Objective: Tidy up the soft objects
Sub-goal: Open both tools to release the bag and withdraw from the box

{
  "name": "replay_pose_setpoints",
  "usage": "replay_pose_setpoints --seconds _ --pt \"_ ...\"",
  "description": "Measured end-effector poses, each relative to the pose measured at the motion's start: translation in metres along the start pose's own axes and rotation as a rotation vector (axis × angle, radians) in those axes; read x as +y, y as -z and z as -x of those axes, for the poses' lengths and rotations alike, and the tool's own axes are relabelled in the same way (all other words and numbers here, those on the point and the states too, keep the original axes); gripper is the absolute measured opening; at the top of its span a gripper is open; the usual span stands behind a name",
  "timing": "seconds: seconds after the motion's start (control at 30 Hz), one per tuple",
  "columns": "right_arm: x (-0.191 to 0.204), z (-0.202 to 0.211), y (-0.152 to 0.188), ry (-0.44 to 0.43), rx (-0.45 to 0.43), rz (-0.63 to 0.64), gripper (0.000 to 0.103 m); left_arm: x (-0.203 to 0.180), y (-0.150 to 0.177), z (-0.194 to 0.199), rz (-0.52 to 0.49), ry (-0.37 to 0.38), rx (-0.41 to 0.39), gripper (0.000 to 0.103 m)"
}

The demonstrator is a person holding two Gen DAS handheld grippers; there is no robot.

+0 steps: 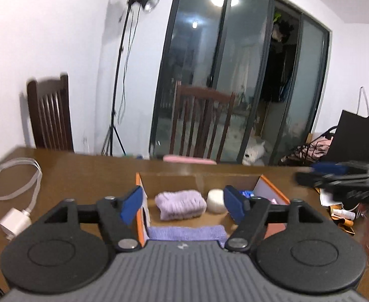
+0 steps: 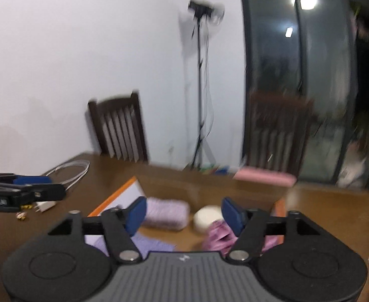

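- The table [image 1: 88,166] carries an open box [image 1: 272,185] just ahead of both tools.
- The left tool [image 1: 183,205] and right tool [image 2: 183,212] each stand with jaws apart, nothing between them.
- Inside the box, ahead of the left tool: a folded lilac towel [image 1: 180,205], a white roll [image 1: 216,200]; a purple cloth [image 1: 187,232] lies nearest.
- Risk, I judge: swinging low could snag the box wall and shift it.
- Side lettering on the left tool is too blurred to read.

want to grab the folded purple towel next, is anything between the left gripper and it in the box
Nothing visible blocks it. The left gripper is open and empty above the cardboard box, and the folded purple towel lies straight ahead between its fingers, with the white round object beside it to the right.
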State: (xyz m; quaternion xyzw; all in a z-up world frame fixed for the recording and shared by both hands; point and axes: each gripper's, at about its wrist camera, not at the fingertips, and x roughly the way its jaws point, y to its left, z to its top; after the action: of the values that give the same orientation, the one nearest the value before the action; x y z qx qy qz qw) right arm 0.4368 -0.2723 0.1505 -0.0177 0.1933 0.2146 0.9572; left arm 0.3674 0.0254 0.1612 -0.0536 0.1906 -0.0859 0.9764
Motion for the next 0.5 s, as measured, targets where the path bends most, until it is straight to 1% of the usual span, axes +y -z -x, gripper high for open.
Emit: replay_pose_setpoints --seconds 0.03,0.1,0.17,0.23,0.33,0.4,0.47,0.5 --pt "-0.004 0.018 -0.002 0.026 -0.035 0.018 0.078 -0.003 0.000 0.008 -0.012 -0.009 -0.014 0.081" --pt "-0.013 0.050 -0.002 0.069 -0.090 0.028 0.086 -0.009 0.002 0.028 -0.040 -0.024 -0.044 0.084" --pt "-0.022 0.077 0.001 0.088 -0.119 0.014 0.086 -0.016 0.002 0.040 -0.059 -0.032 -0.063 0.085" --pt "-0.026 0.095 0.002 0.094 -0.138 0.006 0.087 -0.024 0.003 0.052 -0.056 -0.043 -0.072 0.086" --pt "-0.026 0.115 0.008 0.092 -0.160 -0.001 0.087 -0.029 0.007 0.069 -0.018 -0.072 -0.100 0.086" --pt "-0.023 0.127 0.015 0.079 -0.175 0.004 0.088 -0.032 0.015 0.083 0.005 -0.102 -0.116 0.086" --pt "-0.018 0.143 0.027 0.070 -0.194 0.004 0.090 -0.034 0.025 0.097 0.009 -0.120 -0.127 0.087" --pt "-0.017 0.149 0.034 0.059 -0.198 0.003 0.092 -0.036 0.032 0.103 0.004 -0.133 -0.131 0.090"
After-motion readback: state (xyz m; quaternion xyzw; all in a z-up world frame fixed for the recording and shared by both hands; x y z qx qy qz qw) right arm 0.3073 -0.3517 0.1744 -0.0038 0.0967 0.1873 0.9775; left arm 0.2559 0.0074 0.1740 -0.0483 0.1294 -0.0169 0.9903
